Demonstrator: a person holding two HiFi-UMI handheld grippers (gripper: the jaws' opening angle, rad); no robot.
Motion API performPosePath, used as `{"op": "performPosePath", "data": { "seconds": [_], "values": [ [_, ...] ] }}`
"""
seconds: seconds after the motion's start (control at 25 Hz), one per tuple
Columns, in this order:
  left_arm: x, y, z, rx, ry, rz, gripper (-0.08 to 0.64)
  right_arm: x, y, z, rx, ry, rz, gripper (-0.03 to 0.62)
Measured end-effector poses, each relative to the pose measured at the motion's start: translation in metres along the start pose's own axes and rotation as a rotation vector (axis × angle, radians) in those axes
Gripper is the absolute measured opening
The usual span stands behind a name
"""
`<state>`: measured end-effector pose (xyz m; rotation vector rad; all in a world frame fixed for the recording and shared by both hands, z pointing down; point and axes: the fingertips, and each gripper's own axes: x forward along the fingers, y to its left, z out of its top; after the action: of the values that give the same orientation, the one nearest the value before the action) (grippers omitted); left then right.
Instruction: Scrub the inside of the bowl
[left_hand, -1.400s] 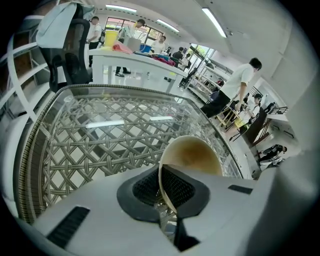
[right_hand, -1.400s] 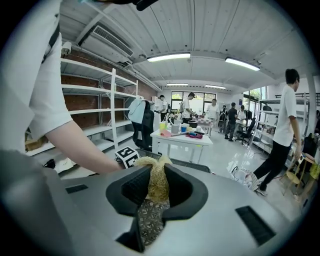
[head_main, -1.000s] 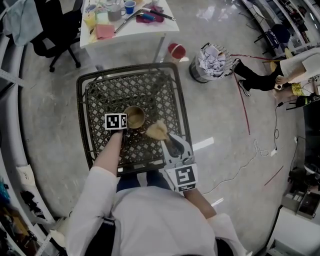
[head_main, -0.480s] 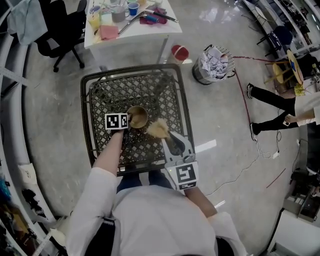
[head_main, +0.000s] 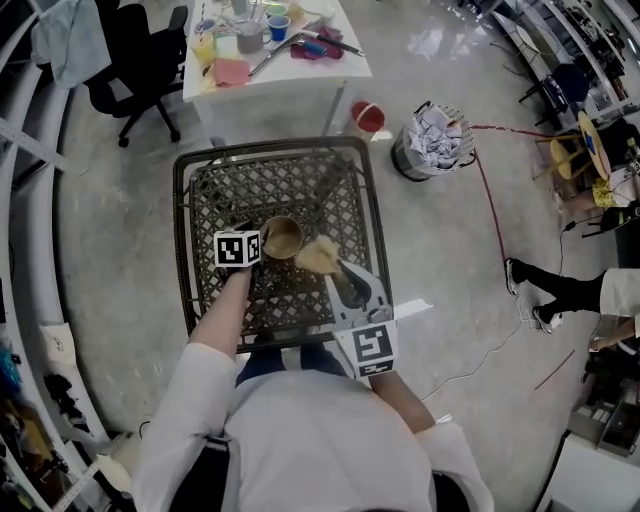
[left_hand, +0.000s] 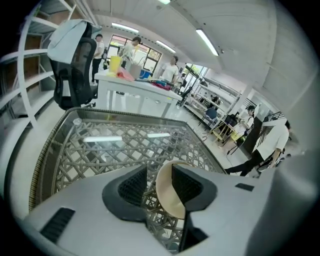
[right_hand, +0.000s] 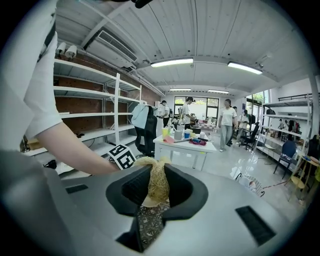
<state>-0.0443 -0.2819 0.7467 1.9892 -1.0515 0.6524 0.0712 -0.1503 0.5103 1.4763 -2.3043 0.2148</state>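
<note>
A small bowl (head_main: 282, 237), cream outside and brown inside, stands upright on the dark lattice table (head_main: 300, 180). My left gripper (head_main: 262, 243) is at the bowl's left side. In the left gripper view the bowl's cream wall (left_hand: 165, 192) shows between the jaws of the left gripper (left_hand: 159, 185). It lies against the right pad, with a gap to the left pad. These jaws have just been opening and stand open. My right gripper (head_main: 325, 262) is shut on a straw-coloured scrubber (head_main: 317, 255) just right of the bowl. The scrubber (right_hand: 157, 185) fills the jaws of the right gripper (right_hand: 157, 190).
Beyond the lattice table are a white table (head_main: 270, 50) with cups and tools and a black office chair (head_main: 140, 70). A wire bin of paper (head_main: 432, 140) and a red dish (head_main: 367, 117) sit on the floor at the right. A person's legs (head_main: 570, 290) cross the far right.
My left gripper has drawn slightly back from the bowl, which stays on the table. My right gripper keeps the scrubber in place. The person at the right has walked on.
</note>
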Motion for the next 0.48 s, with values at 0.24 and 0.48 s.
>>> {"op": "performPosePath", "data": {
  "seconds": [0.24,0.48],
  "values": [
    [-0.029,-0.022,0.029,0.065,-0.119,-0.054,0.144,0.0,0.003,0.013,-0.02,-0.03,0.018,0.089],
    [-0.058,-0.045,0.045,0.144,-0.223,-0.088,0.098,0.0,0.007,0.026,-0.035,-0.064,0.034,0.089]
  ]
}}
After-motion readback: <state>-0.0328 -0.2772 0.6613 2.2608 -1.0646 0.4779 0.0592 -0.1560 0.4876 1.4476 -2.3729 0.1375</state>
